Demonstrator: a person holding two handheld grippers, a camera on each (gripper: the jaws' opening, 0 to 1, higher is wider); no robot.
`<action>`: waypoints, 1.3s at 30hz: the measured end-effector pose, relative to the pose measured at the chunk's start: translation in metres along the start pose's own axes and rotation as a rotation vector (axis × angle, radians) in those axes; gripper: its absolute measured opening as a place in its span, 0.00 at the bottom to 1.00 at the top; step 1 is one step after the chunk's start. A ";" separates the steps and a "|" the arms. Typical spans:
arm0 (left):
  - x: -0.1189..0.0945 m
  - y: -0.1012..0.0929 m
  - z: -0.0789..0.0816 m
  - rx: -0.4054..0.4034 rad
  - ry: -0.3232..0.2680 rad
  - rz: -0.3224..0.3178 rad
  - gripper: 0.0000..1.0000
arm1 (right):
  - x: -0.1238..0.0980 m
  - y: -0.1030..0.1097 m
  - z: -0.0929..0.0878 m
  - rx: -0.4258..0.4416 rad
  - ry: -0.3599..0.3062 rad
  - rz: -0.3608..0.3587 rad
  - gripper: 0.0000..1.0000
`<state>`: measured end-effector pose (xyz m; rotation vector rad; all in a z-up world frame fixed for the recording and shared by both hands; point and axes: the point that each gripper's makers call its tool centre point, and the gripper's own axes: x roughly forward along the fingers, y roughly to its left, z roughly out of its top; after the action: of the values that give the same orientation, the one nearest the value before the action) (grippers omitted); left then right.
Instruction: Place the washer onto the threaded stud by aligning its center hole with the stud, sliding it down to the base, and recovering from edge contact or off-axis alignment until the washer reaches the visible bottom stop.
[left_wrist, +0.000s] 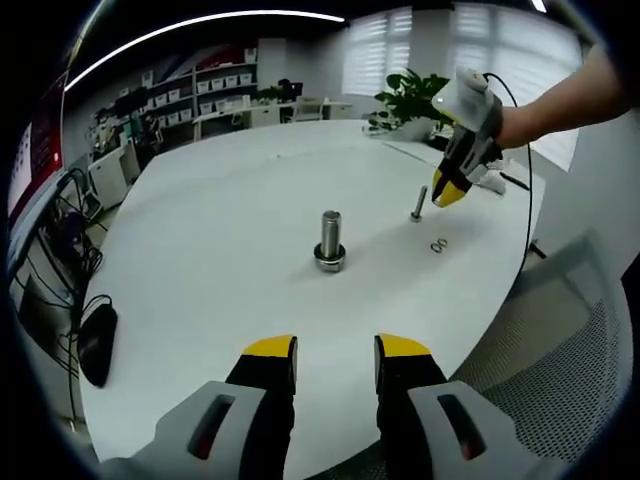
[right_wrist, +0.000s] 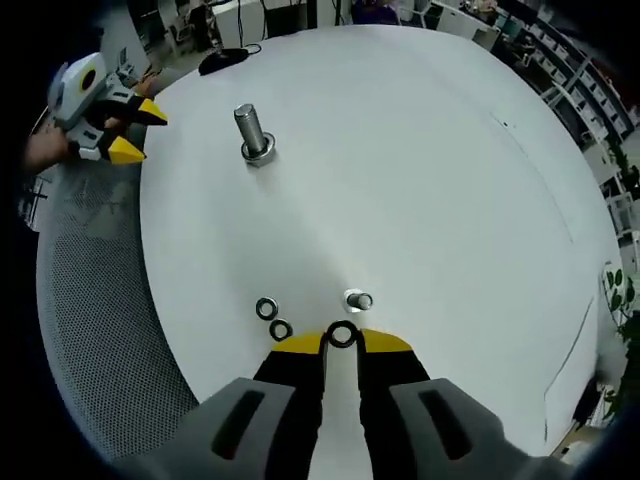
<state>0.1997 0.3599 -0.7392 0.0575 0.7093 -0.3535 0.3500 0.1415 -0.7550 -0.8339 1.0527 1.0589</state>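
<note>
White and round, the bench (left_wrist: 200, 230) stands in an open office with shelving, desks and blinds behind it, a potted plant (left_wrist: 415, 98) at its far edge and a mesh chair (left_wrist: 560, 350) drawn up to its rim. Near the middle of the top, the large threaded stud (left_wrist: 330, 236) stands upright on its wide base, with bare surface all around it. A smaller bolt (left_wrist: 419, 202) stands upright further off, and two loose washers (right_wrist: 273, 318) lie flat just beside each other close to it. In the right gripper view, the right gripper (right_wrist: 342, 340) holds a washer (right_wrist: 342, 335) between its yellow jaw tips, the jaws clenched on its rim; it hangs over the loose washers and the small bolt, well apart from the stud. The left gripper (left_wrist: 336, 350) hovers low at the near edge of the bench with its jaws released, a clear gap between them and nothing in it. A black computer mouse (left_wrist: 97, 340) lies by the rim on a cable. In the left gripper view the held washer is hidden behind the right gripper's tips, and the loose washers are too small there to make out well.
</note>
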 end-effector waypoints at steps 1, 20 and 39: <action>0.000 0.000 0.000 -0.002 -0.001 -0.001 0.29 | -0.003 0.000 0.003 0.000 -0.008 -0.003 0.14; -0.001 0.000 -0.001 -0.006 -0.001 -0.004 0.29 | -0.013 -0.003 0.019 -0.024 -0.048 -0.018 0.14; -0.001 0.000 0.000 0.000 -0.001 -0.005 0.29 | -0.001 -0.007 0.018 -0.047 -0.009 -0.022 0.14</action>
<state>0.1989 0.3598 -0.7388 0.0560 0.7081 -0.3581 0.3616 0.1561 -0.7480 -0.8756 1.0120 1.0711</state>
